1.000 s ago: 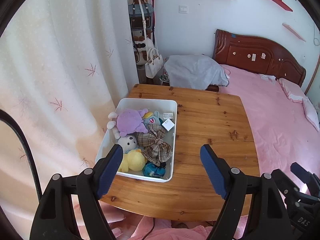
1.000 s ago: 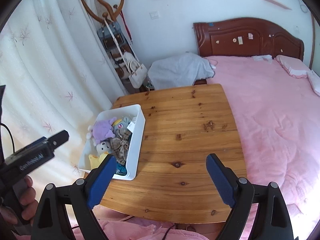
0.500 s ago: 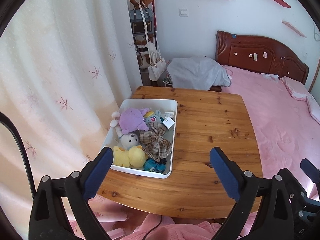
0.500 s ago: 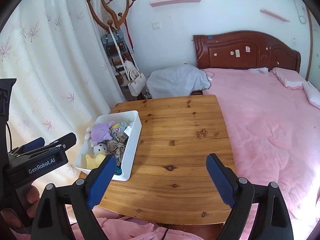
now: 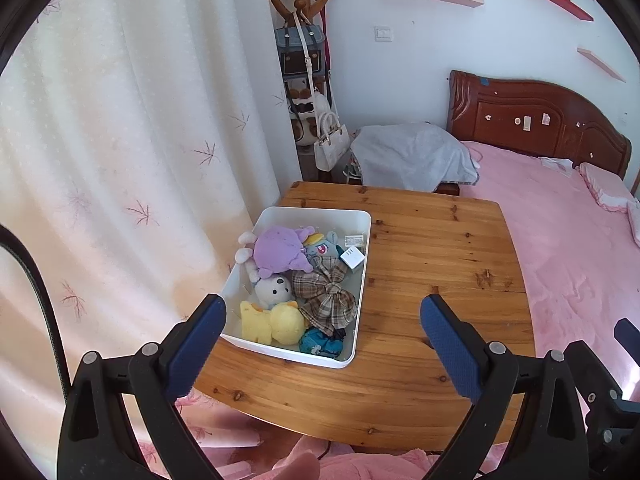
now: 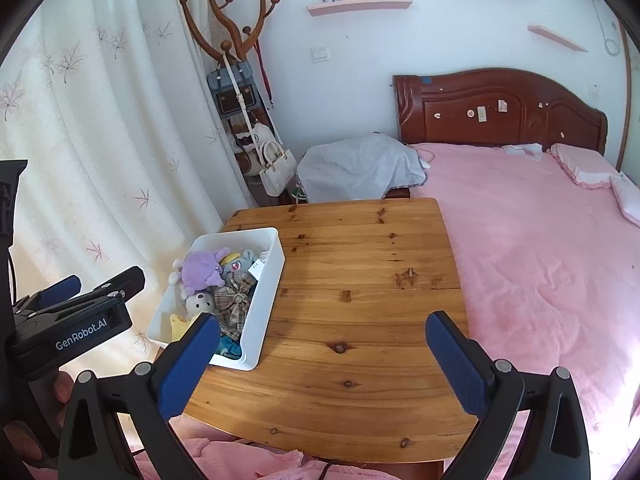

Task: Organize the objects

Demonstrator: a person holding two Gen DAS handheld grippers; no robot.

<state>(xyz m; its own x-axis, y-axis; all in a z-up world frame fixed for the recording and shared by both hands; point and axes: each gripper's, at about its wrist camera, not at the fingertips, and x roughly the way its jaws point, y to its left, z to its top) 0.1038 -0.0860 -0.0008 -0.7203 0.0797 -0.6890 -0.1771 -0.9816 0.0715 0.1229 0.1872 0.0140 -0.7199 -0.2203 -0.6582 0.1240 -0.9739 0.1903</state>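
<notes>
A white bin (image 5: pixel 362 256) (image 6: pixel 267 280) sits on the left side of the wooden table (image 5: pixel 440 280) (image 6: pixel 360 280). It holds a purple plush (image 5: pixel 280 248), a white bear (image 5: pixel 274 289), a yellow plush (image 5: pixel 276 322), a plaid bow (image 5: pixel 326 294), a blue-grey plush (image 5: pixel 324 245) and a small white box (image 5: pixel 353 257). My left gripper (image 5: pixel 322 322) is open and empty, held above the table's near edge by the bin. My right gripper (image 6: pixel 322 340) is open and empty, above the table's near edge. The left gripper body (image 6: pixel 76 320) shows in the right wrist view.
A pink bed (image 6: pixel 540 240) with a dark headboard (image 6: pixel 500 108) borders the table on the right. A grey covered object (image 5: pixel 412 156) stands behind the table. A coat rack with bags (image 5: pixel 308 60) and a curtain (image 5: pixel 120 140) are on the left.
Both grippers have pulled back and up from the table, so the bin and table look smaller. The left gripper's jaws have opened wider. Nothing in the bin has moved.
</notes>
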